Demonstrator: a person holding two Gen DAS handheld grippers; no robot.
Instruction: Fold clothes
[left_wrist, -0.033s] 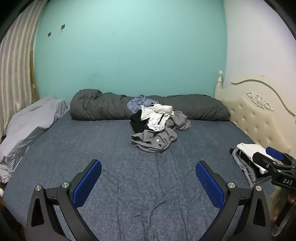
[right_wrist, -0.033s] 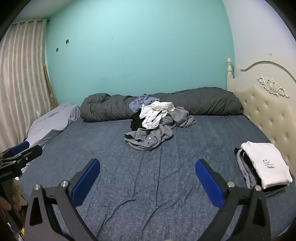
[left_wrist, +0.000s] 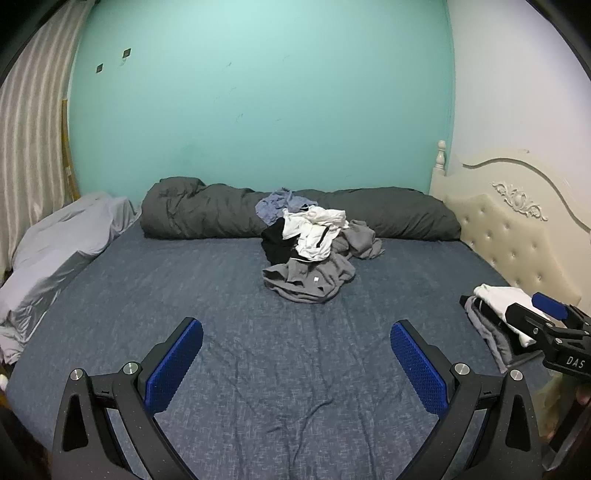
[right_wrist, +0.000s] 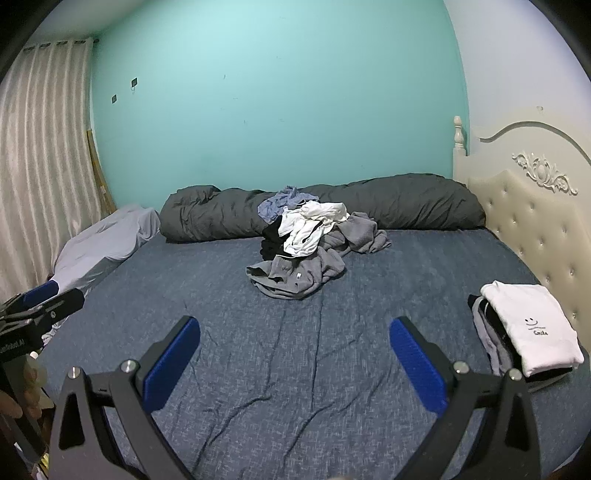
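Both tools hang above the near part of the bed (left_wrist: 147, 295), w/ nothing between the fingers. The left tool (left_wrist: 295, 363) is spread wide, its blue pads (left_wrist: 173, 365) far apart over the bare blue sheet. The right tool (right_wrist: 295, 363) is spread wide in the same way, pads (right_wrist: 417, 363) apart, also over bare sheet. Each tool shows at the edge of the other's view: the right one at the right edge of the left wrist view, in front of the folded stack; the left one at the left edge of the right wrist view, w/ part of a hand (right_wrist: 26, 391) under it.

The clothes to fold lie as a loose pile (left_wrist: 314, 251) in the middle of the bed, toward the far side, well apart from both tools. In the pile: a grey piece (right_wrist: 295, 277) at the front w/ a small white label, a white piece (right_wrist: 314, 225) on top, a black piece at the left, a blue-ish piece at the back, resting on the dark grey rolled blanket (left_wrist: 207, 214) that lies along the far edge by the green wall (left_wrist: 258, 110).

A folded stack (right_wrist: 528, 328) sits at the right edge of the bed, near the cream headboard (right_wrist: 535, 221); its top piece is white w/ a small smile print, grey and dark pieces under it. A light grey pillow (left_wrist: 55, 251) lies at the left side, by the curtain (right_wrist: 40, 147).
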